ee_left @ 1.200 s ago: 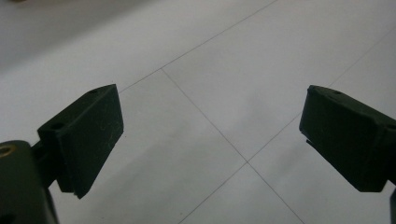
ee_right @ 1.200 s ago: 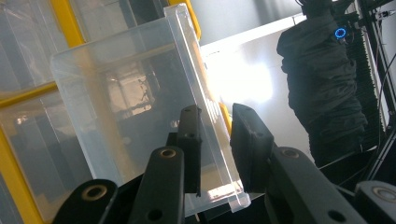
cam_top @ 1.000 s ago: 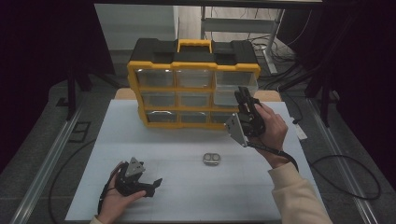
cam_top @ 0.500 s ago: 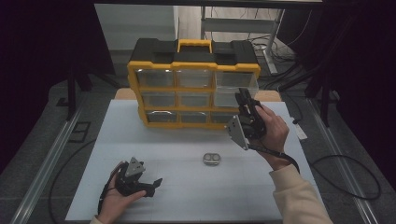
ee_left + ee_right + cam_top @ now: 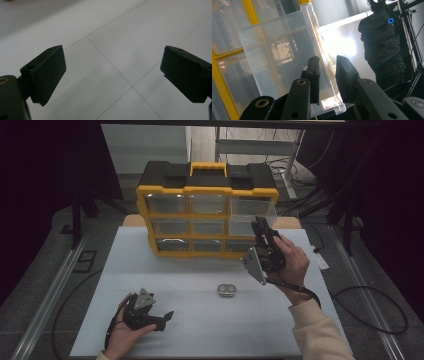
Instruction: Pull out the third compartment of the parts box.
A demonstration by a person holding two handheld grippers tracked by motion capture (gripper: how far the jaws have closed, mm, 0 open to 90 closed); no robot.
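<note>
One organizer cabinet (image 5: 207, 215), yellow frame w/ black top, stands at the far side of the white table (image 5: 200, 320). Nine clear drawers counted, 3 rows x 3. One drawer (image 5: 252, 210), top right, is pulled partway out. Right gripper (image 5: 261, 231) is at that drawer's front: jaws narrow, one pad inside the front wall (image 5: 322, 62), one outside, clamping it. Left gripper (image 5: 162, 317) rests low at the near left of the table, well apart from the cabinet; jaws wide, nothing between them. One small metal piece (image 5: 226, 290) lies mid-table, between the 2 grippers.
</note>
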